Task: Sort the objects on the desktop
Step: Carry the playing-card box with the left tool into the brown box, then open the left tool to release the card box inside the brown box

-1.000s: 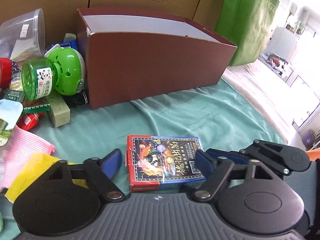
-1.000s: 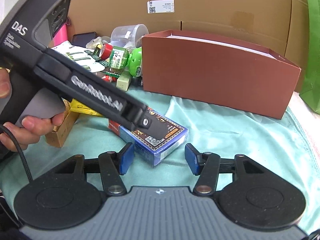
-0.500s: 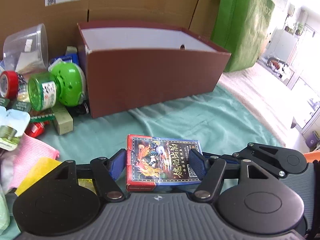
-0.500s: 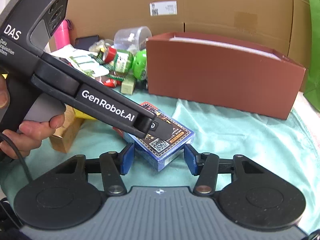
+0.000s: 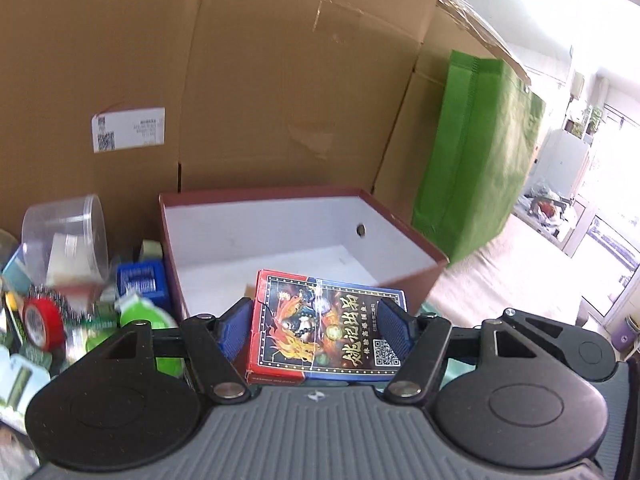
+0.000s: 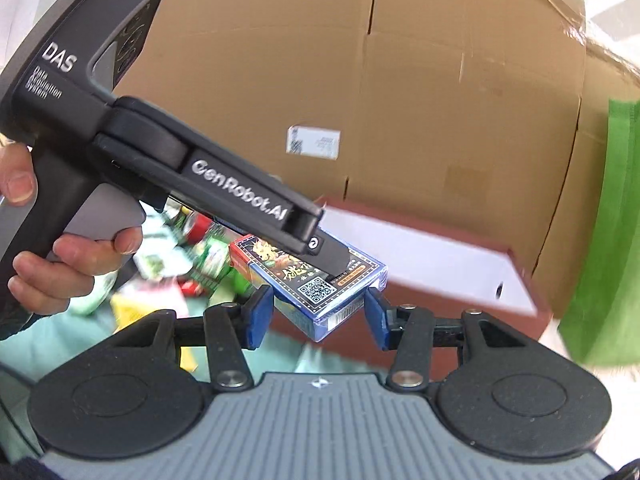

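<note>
My left gripper (image 5: 316,322) is shut on a red-and-blue box of playing cards (image 5: 326,326) and holds it in the air in front of the open brown box (image 5: 404,216) with white inner walls. In the right wrist view the same card box (image 6: 320,284) hangs from the left gripper's fingers (image 6: 332,258), in front of the brown box (image 6: 432,268). My right gripper (image 6: 319,318) is open and empty just below the card box; its blue pads stand apart on either side of it without touching.
A heap of small items lies left of the brown box: a clear plastic tub (image 5: 66,236), a red tape roll (image 5: 42,322), a blue packet (image 5: 140,282), a green bottle (image 5: 138,316). A big cardboard wall (image 5: 280,80) stands behind. A green bag (image 5: 476,152) is at the right.
My left gripper closed on the card box and lifted it from the green cloth up toward the brown box. My right gripper rose along with it and stayed open.
</note>
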Motion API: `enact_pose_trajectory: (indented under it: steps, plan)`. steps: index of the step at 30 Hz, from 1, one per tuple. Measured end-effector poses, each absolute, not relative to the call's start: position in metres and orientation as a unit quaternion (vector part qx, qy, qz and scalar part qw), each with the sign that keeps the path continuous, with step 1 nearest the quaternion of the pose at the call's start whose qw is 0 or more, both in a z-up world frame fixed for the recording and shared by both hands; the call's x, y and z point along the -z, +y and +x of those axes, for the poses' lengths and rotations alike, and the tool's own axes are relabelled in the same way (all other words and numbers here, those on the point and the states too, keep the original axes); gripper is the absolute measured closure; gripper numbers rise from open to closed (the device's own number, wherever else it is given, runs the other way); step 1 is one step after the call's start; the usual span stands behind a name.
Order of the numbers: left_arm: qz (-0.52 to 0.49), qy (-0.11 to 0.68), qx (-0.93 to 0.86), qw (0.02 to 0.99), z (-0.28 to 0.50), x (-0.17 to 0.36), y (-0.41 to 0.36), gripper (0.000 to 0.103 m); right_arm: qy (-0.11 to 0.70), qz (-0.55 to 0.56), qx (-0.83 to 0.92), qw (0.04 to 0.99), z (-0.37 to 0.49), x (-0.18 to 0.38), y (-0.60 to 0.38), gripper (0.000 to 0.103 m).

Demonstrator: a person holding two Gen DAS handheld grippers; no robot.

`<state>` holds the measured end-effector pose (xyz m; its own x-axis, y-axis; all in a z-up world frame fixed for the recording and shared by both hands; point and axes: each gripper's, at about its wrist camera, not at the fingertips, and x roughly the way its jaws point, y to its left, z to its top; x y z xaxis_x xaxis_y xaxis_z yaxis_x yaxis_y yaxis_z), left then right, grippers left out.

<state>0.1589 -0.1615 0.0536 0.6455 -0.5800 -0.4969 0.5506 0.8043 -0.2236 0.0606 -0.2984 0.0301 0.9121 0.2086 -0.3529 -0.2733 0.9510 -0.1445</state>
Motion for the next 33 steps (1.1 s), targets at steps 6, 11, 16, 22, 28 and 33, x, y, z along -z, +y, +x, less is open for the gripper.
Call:
enact_pose_trajectory:
  steps: [6, 11, 16, 22, 28, 33]
  plan:
    - [-0.03, 0.295, 0.295, 0.908, 0.203, -0.057, -0.178, 0.034, 0.183, -0.073, -0.123, 0.973, 0.112, -0.042, -0.314, 0.055]
    - [-0.028, 0.31, 0.287, 0.906, 0.232, -0.051, -0.192, 0.034, 0.204, -0.066, -0.123, 0.969, 0.149, -0.039, -0.326, 0.055]
    - [-0.018, 0.331, 0.279, 0.901, 0.256, -0.038, -0.206, 0.034, 0.236, -0.049, -0.127, 0.962, 0.183, -0.031, -0.337, 0.055]
    - [0.007, 0.372, 0.287, 0.883, 0.279, -0.018, -0.225, 0.047, 0.251, -0.02, -0.153, 0.956, 0.205, -0.015, -0.346, 0.06]
    - [0.008, 0.365, 0.276, 0.889, 0.281, -0.015, -0.23, 0.028, 0.265, -0.043, -0.137, 0.953, 0.216, -0.016, -0.34, 0.055]
    - [-0.05, 0.351, 0.285, 0.891, 0.277, -0.019, -0.215, 0.006, 0.252, -0.013, -0.126, 0.959, 0.215, -0.01, -0.351, 0.036]
